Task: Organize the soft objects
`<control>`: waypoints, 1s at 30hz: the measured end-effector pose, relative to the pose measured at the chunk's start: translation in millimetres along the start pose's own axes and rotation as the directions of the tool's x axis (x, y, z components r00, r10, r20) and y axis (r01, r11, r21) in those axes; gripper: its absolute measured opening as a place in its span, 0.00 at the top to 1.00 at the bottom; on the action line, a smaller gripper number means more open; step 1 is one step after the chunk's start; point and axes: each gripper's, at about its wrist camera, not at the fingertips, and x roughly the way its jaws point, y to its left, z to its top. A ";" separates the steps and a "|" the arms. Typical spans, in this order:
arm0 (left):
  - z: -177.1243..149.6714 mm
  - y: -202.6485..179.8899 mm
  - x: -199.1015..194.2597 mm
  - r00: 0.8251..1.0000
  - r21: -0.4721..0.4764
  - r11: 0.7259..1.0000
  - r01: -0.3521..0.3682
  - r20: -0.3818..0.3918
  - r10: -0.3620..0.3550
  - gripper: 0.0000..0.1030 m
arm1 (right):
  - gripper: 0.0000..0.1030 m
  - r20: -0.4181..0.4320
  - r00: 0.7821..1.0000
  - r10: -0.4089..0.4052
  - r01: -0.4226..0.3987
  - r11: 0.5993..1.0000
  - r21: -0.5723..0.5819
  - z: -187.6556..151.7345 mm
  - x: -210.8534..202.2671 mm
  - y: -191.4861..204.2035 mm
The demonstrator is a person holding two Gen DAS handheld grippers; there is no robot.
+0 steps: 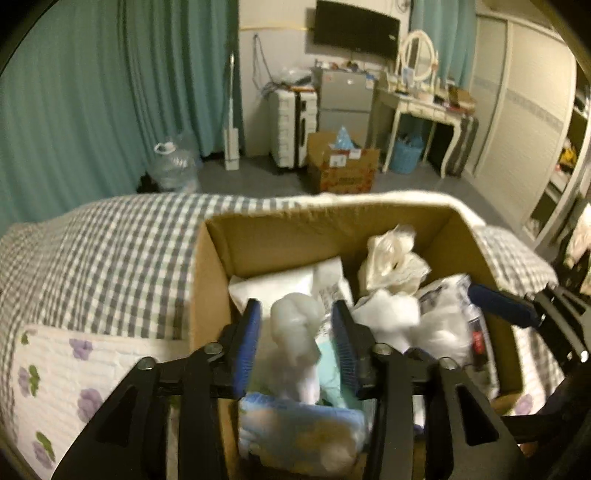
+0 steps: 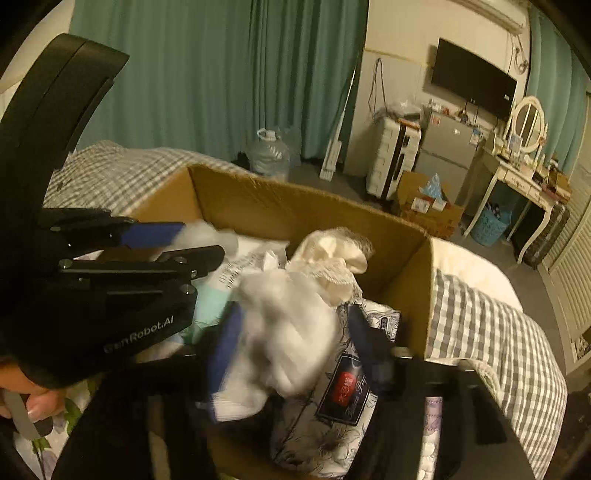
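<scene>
Soft objects: a jumble of white and pale bundles is seen packed inside the cardboard box (image 1: 214, 258), which is set on the checked bedspread (image 1: 110, 251).
Left gripper (image 1: 295, 332): held over the near end of the box; a pale, lumpy white bundle (image 1: 295, 332) is seen between its blue-padded fingers (image 1: 247, 343). The jaws are apart, and whether the pads are pressing the bundle cannot be told through the blur.
Right gripper (image 2: 291, 339): poised over the box's right half, with a fluffy white wad (image 2: 288, 332) caught between its fingers (image 2: 225, 347); the jaws look closed onto it, though the wad is smeared by motion.
Cream cloth (image 2: 332, 258): crumpled at the far side of the box, just behind the wad.
Printed packet (image 2: 343, 391): a floral-patterned pack with a dark label is seen lying under the right gripper, against the box's near right wall.
Blue-and-yellow pack (image 1: 299, 432): seen at the near edge, below the left gripper.
Flowered quilt (image 1: 74, 387): spread beside the box on the left.
Room beyond: teal curtains (image 1: 110, 92), a wall television (image 1: 354, 33) and a white dressing table (image 1: 417, 107) are in view, well apart from the bed.
</scene>
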 end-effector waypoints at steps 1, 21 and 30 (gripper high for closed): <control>1.5 0.2 -8.5 1.000 -0.002 1.000 -0.016 0.022 0.016 0.42 | 0.37 0.009 1.000 -0.001 0.001 1.000 0.003 0.7 -3.9 0.6; 4.0 21.3 -231.5 0.918 -0.101 0.995 0.004 0.394 0.036 0.07 | 0.05 0.317 0.946 -0.067 0.047 0.996 0.071 41.7 -204.9 20.2; -43.7 27.3 -311.3 0.857 -0.098 0.995 -0.007 0.512 0.057 0.00 | 0.00 0.406 0.909 -0.095 0.080 0.995 0.054 6.9 -293.7 58.2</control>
